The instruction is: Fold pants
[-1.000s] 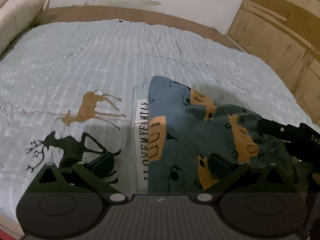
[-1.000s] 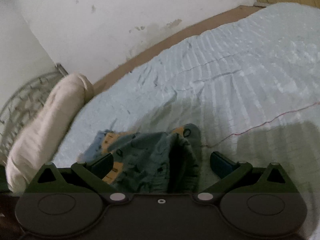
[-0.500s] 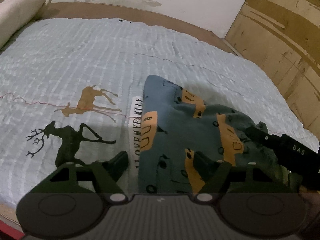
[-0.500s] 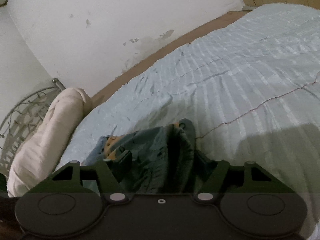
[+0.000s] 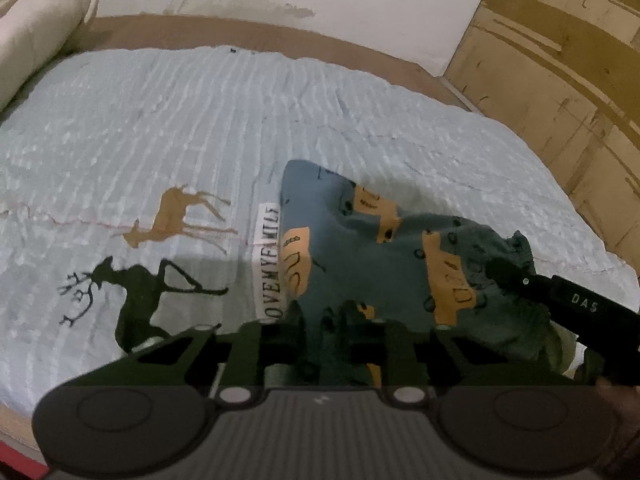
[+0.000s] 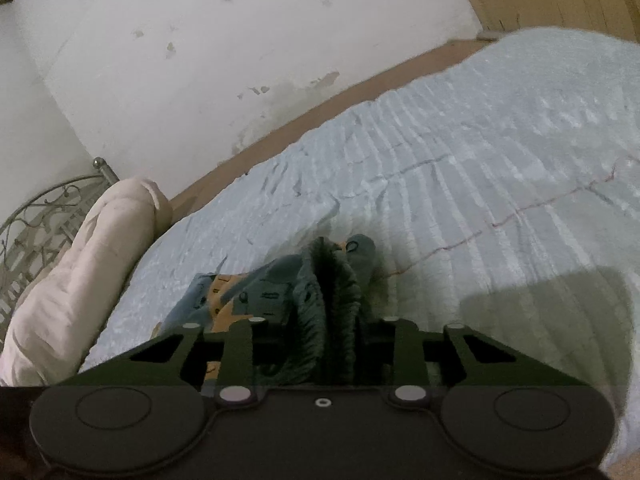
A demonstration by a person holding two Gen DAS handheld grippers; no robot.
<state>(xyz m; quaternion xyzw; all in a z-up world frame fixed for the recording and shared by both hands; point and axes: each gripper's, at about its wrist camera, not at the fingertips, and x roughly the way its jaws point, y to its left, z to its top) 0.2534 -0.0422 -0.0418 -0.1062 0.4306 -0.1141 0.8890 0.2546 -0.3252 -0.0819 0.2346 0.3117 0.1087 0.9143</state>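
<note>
The pants (image 5: 360, 248) are blue-grey with orange car prints and lie on the light blue bedspread (image 5: 180, 132). My left gripper (image 5: 340, 332) is shut on the pants' near edge. My right gripper (image 6: 332, 332) is shut on the ribbed waistband (image 6: 332, 288) at the pants' other end; it also shows in the left wrist view (image 5: 560, 300) at the right. The cloth bunches up between both pairs of fingers.
The bedspread carries an orange deer (image 5: 180, 216), a black deer (image 5: 136, 300) and a white text strip (image 5: 270, 260). A cream rolled quilt (image 6: 80, 272) lies by the metal headboard (image 6: 36, 224). A wooden cabinet (image 5: 560, 80) stands at the right.
Both grippers have closed from open onto the pants. The left gripper moved in over the near edge; the right one pushed onto the waistband, which now bunches upright.
</note>
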